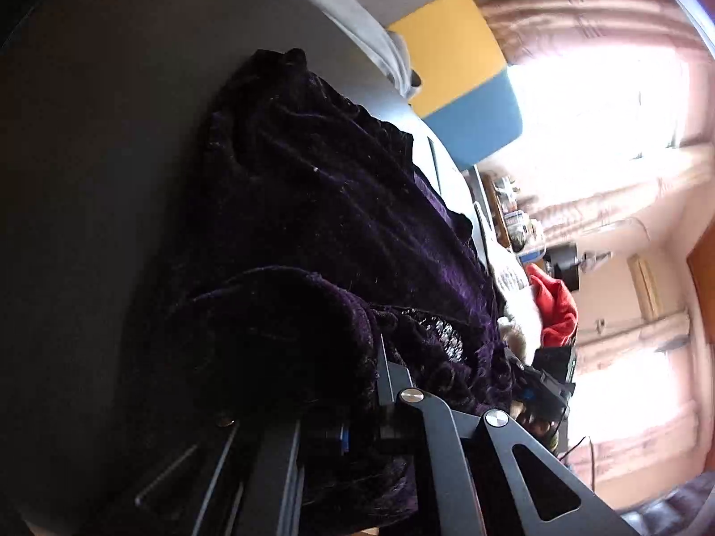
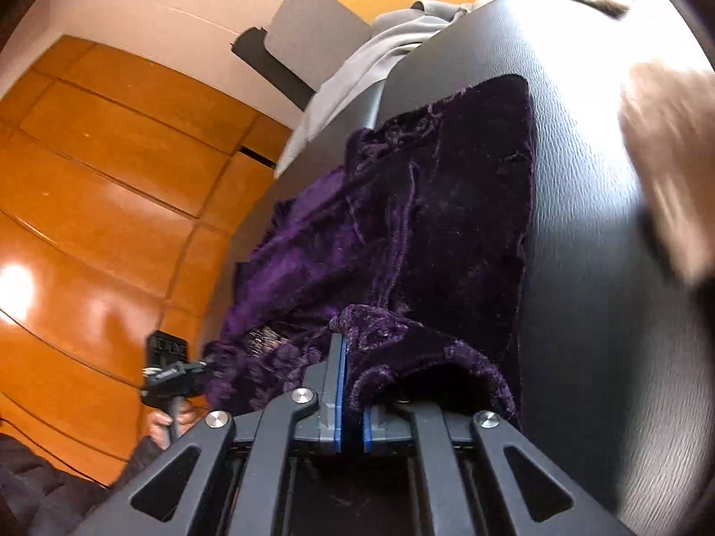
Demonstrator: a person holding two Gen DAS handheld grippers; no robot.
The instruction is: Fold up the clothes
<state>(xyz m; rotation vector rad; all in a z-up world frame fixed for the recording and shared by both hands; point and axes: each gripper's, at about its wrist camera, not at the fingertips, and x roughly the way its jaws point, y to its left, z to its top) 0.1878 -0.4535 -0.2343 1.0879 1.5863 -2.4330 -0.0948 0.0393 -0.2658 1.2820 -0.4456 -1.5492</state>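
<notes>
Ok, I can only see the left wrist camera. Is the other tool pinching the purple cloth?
Observer: Yes. The right tool is shut on a rolled edge of the purple cloth.
Operator: Is the far end all scrunched up?
Observer: No, the far corner lies flat on the dark table.
Operator: What's the floor like?
Observer: Shiny orange wooden floor, beside the table.
</notes>
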